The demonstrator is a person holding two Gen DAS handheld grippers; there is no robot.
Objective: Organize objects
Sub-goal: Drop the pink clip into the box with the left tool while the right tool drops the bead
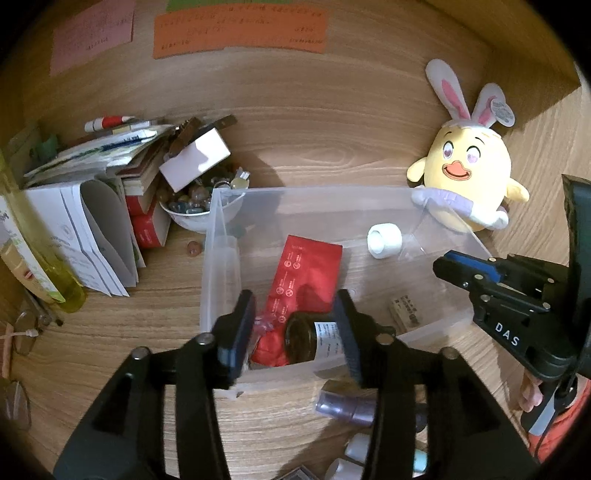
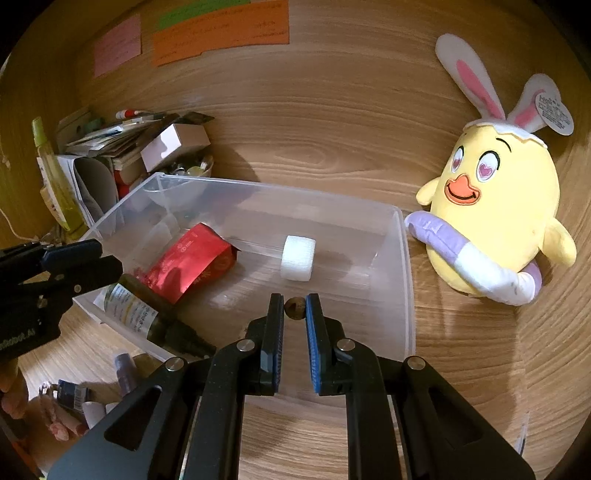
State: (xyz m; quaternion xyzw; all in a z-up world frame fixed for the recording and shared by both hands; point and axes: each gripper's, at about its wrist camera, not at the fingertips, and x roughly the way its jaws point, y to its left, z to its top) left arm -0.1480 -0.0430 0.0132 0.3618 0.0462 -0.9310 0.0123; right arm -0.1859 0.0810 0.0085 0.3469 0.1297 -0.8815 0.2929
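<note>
Brown nut-like ball (image 2: 294, 308) sits pinched in the right claw (image 2: 295, 309) above the clear bin (image 2: 404, 280), nearer than the white foam roll (image 2: 297, 257); small, hard, likely slippery. Left claw (image 1: 295, 325) hangs spread over the dark bottle (image 1: 308, 341).

Home desk nook: wood-grain desk (image 2: 332, 129), plush chick (image 2: 498, 214), book pile (image 1: 110, 177), sticky notes (image 1: 240, 33) on wall.

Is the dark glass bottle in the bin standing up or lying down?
Lying down: the dark glass bottle rests on its side in the clear plastic bin, beside the red pouch.
</note>
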